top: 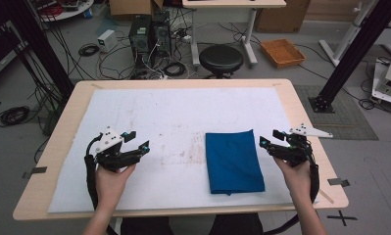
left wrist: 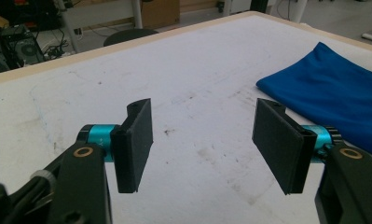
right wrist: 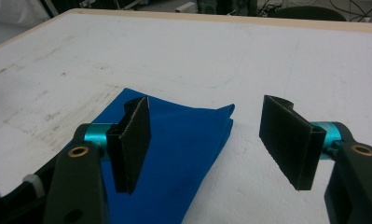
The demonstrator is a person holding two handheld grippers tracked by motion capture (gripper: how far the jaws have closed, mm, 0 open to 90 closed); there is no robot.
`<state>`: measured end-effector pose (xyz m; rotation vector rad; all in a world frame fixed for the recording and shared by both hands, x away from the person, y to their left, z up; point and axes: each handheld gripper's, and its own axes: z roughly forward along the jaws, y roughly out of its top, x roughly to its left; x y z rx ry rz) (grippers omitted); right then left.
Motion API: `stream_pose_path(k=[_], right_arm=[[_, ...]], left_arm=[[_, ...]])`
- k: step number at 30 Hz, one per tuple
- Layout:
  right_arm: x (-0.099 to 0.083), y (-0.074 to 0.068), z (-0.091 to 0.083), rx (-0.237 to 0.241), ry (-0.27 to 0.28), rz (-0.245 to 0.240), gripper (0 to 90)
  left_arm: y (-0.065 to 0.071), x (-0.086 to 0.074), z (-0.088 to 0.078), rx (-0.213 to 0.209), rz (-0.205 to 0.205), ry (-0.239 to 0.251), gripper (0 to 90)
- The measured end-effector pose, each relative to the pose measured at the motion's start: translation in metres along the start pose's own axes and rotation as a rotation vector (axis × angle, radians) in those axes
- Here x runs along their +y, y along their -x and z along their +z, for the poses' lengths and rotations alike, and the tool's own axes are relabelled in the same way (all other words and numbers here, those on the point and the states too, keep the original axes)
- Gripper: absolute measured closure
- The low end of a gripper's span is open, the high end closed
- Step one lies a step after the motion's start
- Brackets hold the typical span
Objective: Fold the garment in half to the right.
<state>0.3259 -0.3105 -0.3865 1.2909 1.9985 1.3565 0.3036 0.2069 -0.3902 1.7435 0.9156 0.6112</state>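
Note:
A folded blue cloth (top: 233, 161) lies flat on the white mat, right of the table's middle. My left gripper (top: 136, 140) hovers over the bare mat well to the cloth's left, open, with nothing between its jaws. In the left gripper view the gripper (left wrist: 207, 142) looks across the mat, and the blue cloth (left wrist: 333, 95) lies off to the right. My right gripper (top: 270, 138) is just beyond the cloth's right edge, open and empty. In the right gripper view the gripper (right wrist: 211, 140) points over the blue cloth (right wrist: 183, 149), whose far corner sits between the jaws.
The white mat (top: 173, 112) covers most of the wooden table (top: 291, 98). Behind the table are a black stool (top: 221, 58), computer towers (top: 149, 34), loose cables and an orange tray (top: 282, 52) on the floor. A black frame post (top: 354, 49) stands at the right.

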Motion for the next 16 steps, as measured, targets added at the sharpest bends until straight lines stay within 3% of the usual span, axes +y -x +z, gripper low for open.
stream_pose_path(k=[16], right_arm=[[-0.0014, 0.0014, 0.002, -0.003, -0.008, -0.005, 32.9]], left_arm=[[0.002, -0.001, 0.0025, -0.004, 0.006, -0.017, 38.1]])
